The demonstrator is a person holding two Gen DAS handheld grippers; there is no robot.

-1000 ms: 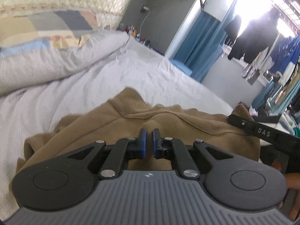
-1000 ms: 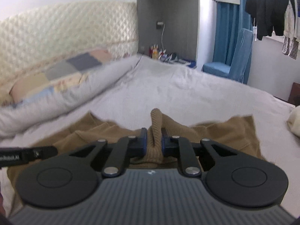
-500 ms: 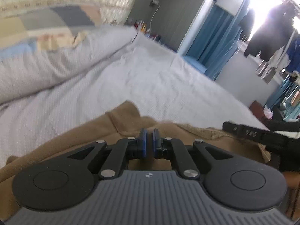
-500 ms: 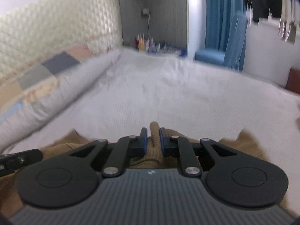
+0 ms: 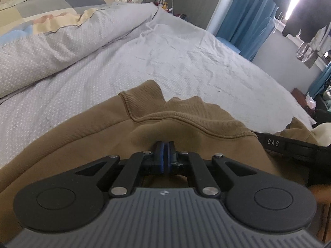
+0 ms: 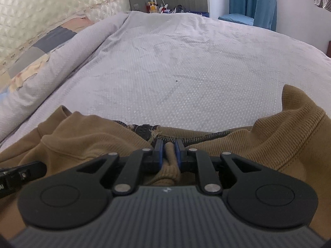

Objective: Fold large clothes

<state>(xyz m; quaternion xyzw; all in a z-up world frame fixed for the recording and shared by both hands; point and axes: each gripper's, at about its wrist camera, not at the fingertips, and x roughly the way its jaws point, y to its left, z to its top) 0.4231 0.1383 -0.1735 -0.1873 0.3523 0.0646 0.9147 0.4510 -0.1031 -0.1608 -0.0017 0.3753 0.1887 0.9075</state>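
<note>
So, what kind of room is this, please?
Most likely a bedroom: a wide bed with a quilted headboard, a rolled duvet beside it, and clothes hanging by the window.

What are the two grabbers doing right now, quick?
Left gripper: closed, with no gap between its pads; the brown sweater lies around its tip.
Right gripper: closed on a ribbed fold of the brown sweater.

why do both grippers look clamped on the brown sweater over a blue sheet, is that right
Not quite: the sheet is pale grey, not blue, as the right wrist view shows. Both the left gripper and right gripper are clamped on the brown sweater.
</note>
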